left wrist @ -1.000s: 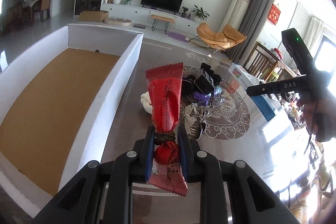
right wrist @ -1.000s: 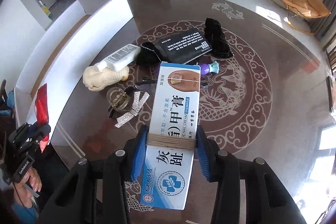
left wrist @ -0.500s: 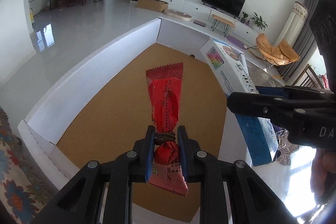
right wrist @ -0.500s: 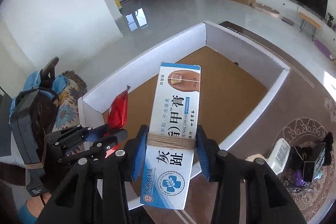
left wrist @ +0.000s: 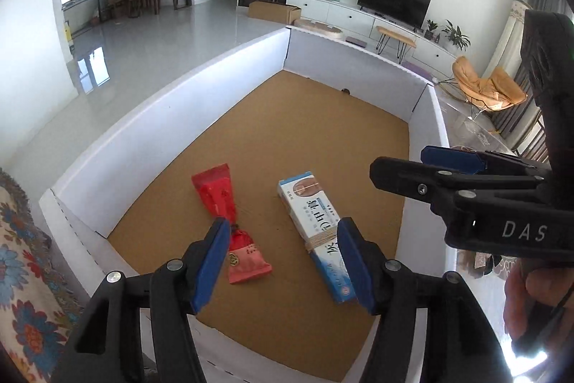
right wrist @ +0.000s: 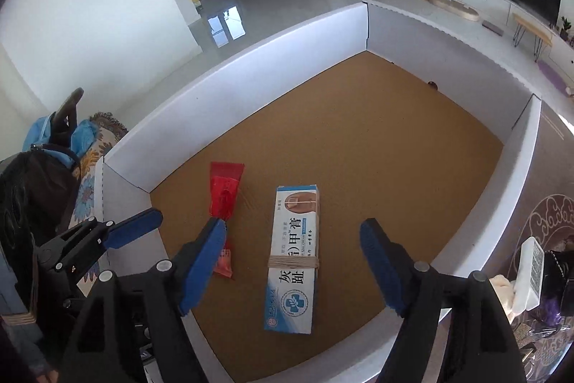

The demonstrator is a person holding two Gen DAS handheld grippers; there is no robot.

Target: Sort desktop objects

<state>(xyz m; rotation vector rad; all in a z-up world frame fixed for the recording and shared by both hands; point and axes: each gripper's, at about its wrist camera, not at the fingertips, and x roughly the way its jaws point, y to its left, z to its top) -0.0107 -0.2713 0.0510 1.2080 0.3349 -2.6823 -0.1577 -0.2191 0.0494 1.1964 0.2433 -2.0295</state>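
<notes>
A red snack packet (left wrist: 229,221) and a blue-and-white cream box (left wrist: 315,228) lie side by side on the brown floor of a white-walled cardboard box (left wrist: 172,117). My left gripper (left wrist: 283,261) is open and empty above them. My right gripper (right wrist: 294,261) is open and empty above the cream box (right wrist: 294,257), with the red packet (right wrist: 224,196) to its left. The right gripper also shows at the right of the left wrist view (left wrist: 448,167), and the left gripper at the left of the right wrist view (right wrist: 122,232).
The big box's white wall (right wrist: 520,160) separates it from the dark patterned table (right wrist: 552,189). Several loose objects, among them a white bottle (right wrist: 531,268), lie on the table at the right. A floral cushion (left wrist: 21,268) sits to the left.
Both grippers have opened and let go. The red packet and the cream box, held over the box half a second ago, now lie on its floor.
</notes>
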